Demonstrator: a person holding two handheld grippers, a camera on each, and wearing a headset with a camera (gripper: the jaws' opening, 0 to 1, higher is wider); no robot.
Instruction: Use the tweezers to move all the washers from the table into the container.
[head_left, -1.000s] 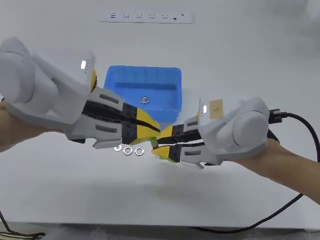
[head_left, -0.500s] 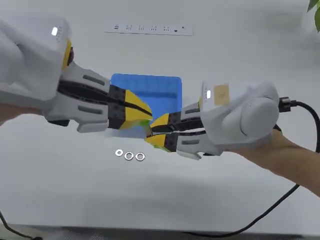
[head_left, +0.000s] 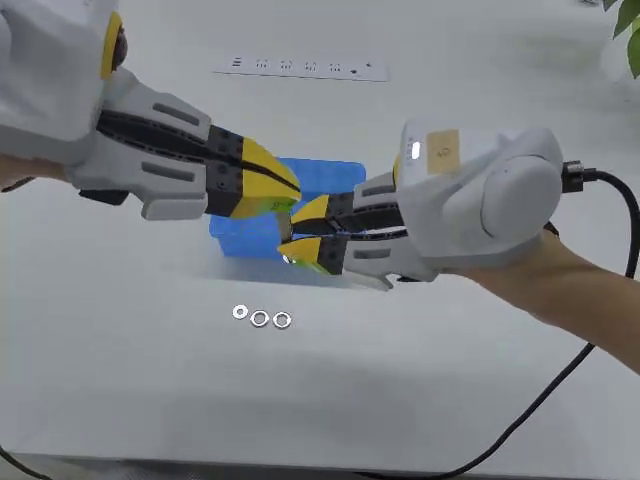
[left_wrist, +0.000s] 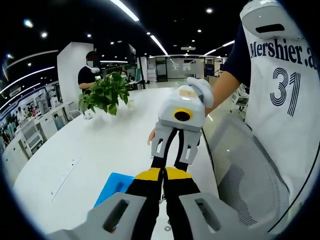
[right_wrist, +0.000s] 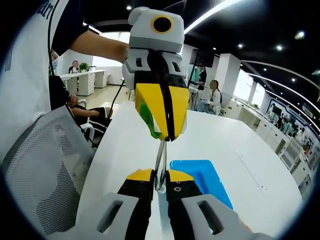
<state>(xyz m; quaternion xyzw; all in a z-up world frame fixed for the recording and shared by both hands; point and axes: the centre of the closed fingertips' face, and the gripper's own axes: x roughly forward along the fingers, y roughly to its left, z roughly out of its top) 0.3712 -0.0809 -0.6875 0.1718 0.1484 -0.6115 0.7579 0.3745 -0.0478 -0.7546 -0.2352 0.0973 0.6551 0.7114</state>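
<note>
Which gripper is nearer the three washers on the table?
Right. The right gripper hangs just beyond the washers; the left gripper is farther back, over the container.

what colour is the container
Blue. The container shows best in the head view, partly behind the two grippers.

The left gripper (head_left: 290, 197) and right gripper (head_left: 285, 247) cover most of the blue container (head_left: 335, 175), hiding its inside. The tweezers (right_wrist: 160, 160) show as a thin sliver between the jaws. Whether their tips hold a washer is too small to tell. The left gripper's rear is cut off at the left edge.
</note>
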